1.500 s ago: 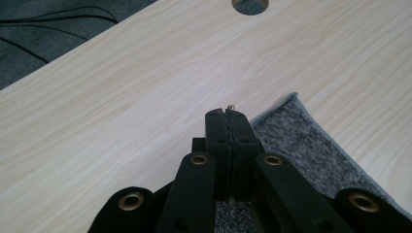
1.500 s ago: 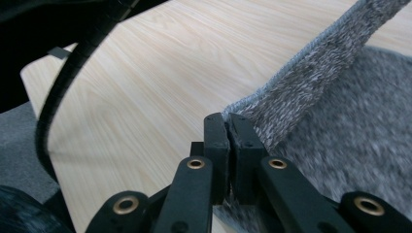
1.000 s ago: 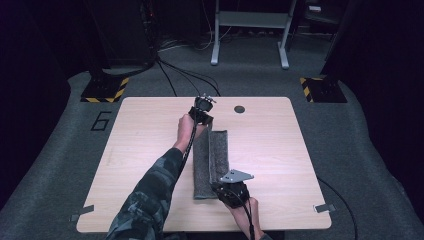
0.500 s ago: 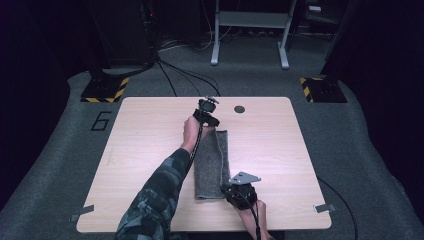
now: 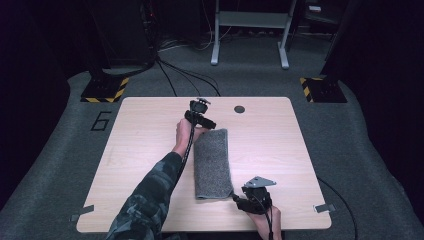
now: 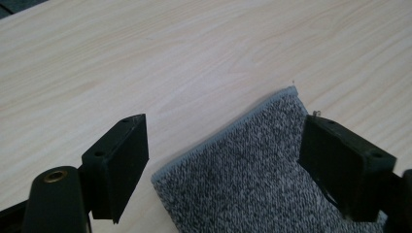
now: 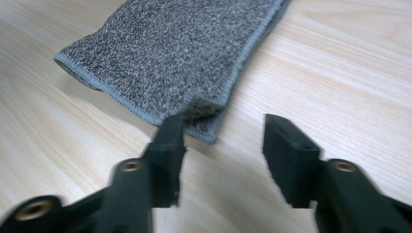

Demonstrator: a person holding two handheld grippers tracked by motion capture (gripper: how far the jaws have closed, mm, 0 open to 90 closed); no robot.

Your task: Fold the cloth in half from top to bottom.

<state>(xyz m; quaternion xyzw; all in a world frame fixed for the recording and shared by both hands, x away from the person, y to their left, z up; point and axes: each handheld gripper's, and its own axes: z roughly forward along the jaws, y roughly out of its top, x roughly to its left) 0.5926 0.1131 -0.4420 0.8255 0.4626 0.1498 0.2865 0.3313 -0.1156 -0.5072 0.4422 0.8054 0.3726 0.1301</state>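
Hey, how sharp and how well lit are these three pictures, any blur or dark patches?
High view: pale wooden table evenly lit, the surrounding floor falling into darkness. Left gripper view: sharp, the folded grey knitted cloth showing crisp texture. Right gripper view: the right gripper is motion-blurred, the cloth's far end soft.

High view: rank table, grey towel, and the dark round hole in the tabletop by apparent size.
1. Table, by far the largest.
2. Grey towel, folded in a long strip, covering a small part of the tabletop.
3. Dark round hole, much the smallest, near the table's far edge.
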